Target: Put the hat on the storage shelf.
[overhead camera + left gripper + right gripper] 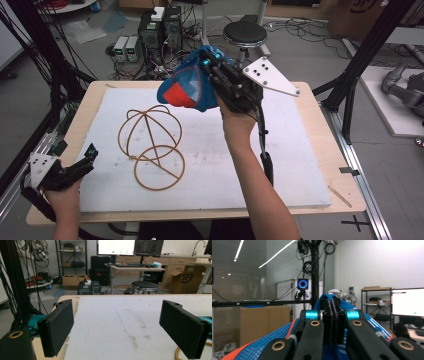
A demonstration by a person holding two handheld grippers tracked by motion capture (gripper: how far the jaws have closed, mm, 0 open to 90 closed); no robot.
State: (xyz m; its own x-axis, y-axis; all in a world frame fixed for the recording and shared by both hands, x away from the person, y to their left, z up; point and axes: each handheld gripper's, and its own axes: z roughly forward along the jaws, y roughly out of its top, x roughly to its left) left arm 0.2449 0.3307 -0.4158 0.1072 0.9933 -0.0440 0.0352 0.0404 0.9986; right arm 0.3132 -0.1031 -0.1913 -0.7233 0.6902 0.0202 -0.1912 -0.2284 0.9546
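In the high view, the right claw (210,62) sits in the upper middle of the frame, raised above the surface, its jaws pinching a blue mesh cap with a red-orange panel (186,90) that hangs to the left of the claw. A grey three-cornered plate (269,76) sticks out to the right of it. Below and left of the cap, a tan wire frame of hoops forming a dome over a ring (151,145) lies on the white foam board (210,165) that covers the pale wooden surface (320,120). The left claw (90,152) rests at the lower left of the frame, at the board's left edge, its jaws apart.

In the left gripper view, the two black padded jaws stand wide apart at the frame's left and right, with bare white board between them. A bit of tan wire shows at the bottom right.

In the right gripper view, the jaws are pressed together at centre frame on a fold of the blue cap (262,346), whose mesh spreads across the bottom left.
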